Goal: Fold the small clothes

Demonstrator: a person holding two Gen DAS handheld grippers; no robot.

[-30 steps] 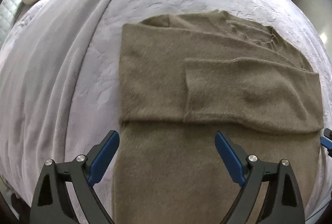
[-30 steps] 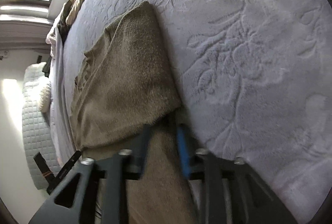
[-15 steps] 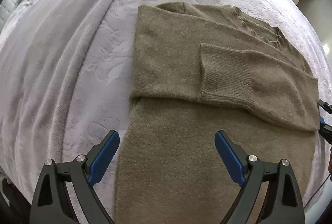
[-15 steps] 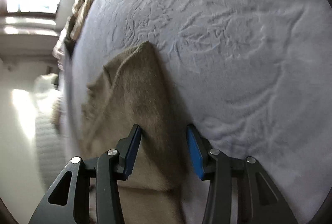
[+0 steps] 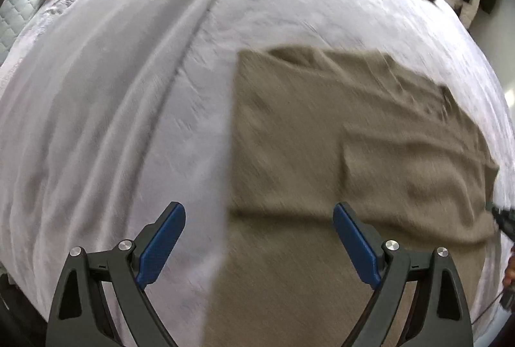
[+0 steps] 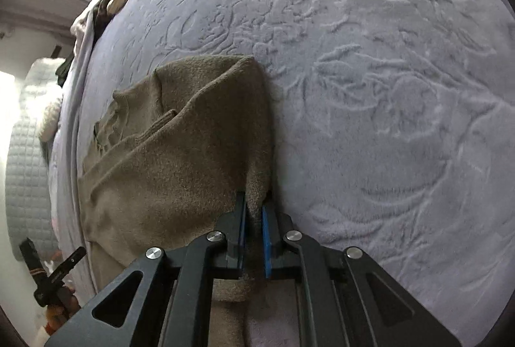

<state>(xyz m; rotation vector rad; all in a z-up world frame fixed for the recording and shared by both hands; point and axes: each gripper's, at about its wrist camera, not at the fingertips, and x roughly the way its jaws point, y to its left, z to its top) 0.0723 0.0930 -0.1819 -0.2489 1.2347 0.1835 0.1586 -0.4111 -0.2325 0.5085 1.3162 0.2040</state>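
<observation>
Two grippers work an olive-brown sweater point(image 5: 338, 154) spread on a lavender bedspread point(image 6: 386, 89). The right gripper point(image 6: 254, 218) pinches the sweater's side edge between nearly closed blue pads. The left gripper point(image 5: 259, 237) hovers with jaws wide, the sweater's opposite edge lying between and ahead of them.

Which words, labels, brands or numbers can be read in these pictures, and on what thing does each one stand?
None: no readable text shows in either view.
The sweater shows no tag or print.
The blanket bears only an embossed pattern, no letters.
The left gripper and right gripper carry no visible marking.
The left view is motion-blurred, so small print there could not be read.
</observation>
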